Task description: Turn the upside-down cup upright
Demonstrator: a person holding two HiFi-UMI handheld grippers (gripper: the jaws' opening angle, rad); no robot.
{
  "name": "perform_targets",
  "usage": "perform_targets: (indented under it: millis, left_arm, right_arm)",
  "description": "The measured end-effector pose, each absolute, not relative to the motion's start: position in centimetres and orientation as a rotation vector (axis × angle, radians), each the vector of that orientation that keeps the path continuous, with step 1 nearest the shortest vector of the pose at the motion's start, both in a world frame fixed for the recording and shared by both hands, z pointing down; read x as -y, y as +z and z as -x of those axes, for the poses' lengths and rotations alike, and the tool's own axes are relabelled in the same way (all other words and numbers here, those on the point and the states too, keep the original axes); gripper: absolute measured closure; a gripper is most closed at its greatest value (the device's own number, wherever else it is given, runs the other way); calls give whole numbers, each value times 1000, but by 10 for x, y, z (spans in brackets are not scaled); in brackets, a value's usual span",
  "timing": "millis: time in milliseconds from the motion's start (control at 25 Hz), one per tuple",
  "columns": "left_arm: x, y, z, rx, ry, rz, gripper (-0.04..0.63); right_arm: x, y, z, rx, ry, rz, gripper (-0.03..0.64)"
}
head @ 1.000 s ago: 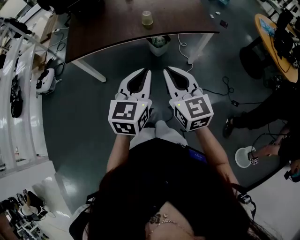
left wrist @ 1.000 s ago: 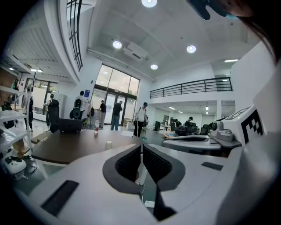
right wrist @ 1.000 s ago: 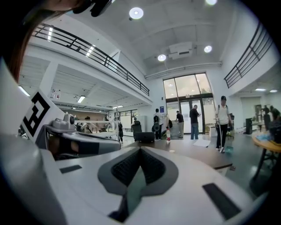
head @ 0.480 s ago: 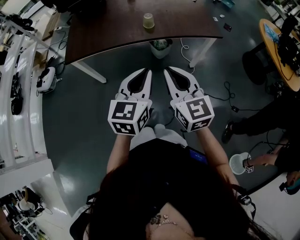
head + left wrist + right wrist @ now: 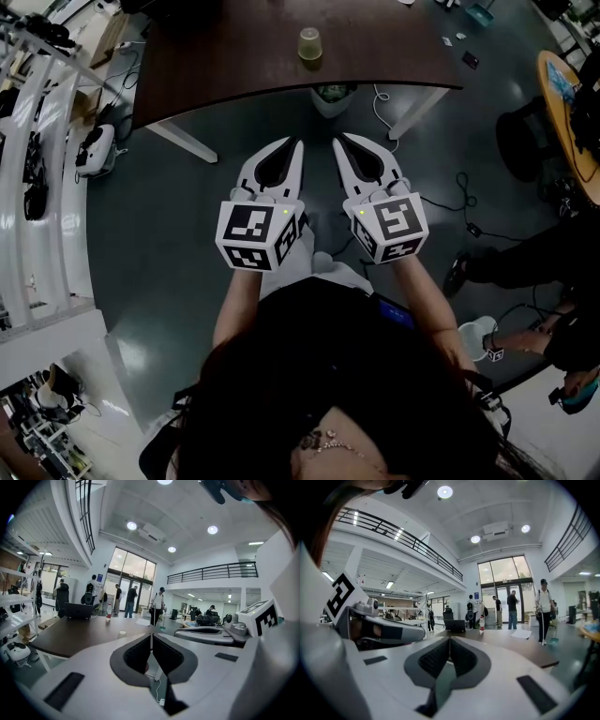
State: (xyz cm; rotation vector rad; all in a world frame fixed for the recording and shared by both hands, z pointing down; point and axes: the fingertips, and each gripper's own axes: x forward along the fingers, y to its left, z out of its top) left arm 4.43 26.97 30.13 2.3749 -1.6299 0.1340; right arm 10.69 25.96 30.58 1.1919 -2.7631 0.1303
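As the person (image 5: 337, 375) faces the dark table (image 5: 216, 66), the left gripper (image 5: 298, 142) hangs over the floor (image 5: 159, 244), jaws together and empty; the cup (image 5: 309, 44) sits well ahead near the table's edge; the right gripper (image 5: 337, 141) is likewise closed, empty.

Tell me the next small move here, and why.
Probably carry the left claw and right claw forward toward the table: both hang shut over the floor, short of its edge, and the cup stands farther ahead on it.
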Motion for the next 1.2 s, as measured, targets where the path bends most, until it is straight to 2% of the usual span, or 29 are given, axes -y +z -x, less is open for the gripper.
perform_targets:
  millis: [680,1200]
  left_arm:
    - [-139,301,16,1532,120,-2439,580]
    - [-53,327,23,1519,139,-2399,580]
  right_arm:
    - [-144,297,-45,2768,165,-1285,601]
    - [-49,327,-44,2699,203,-1275,600]
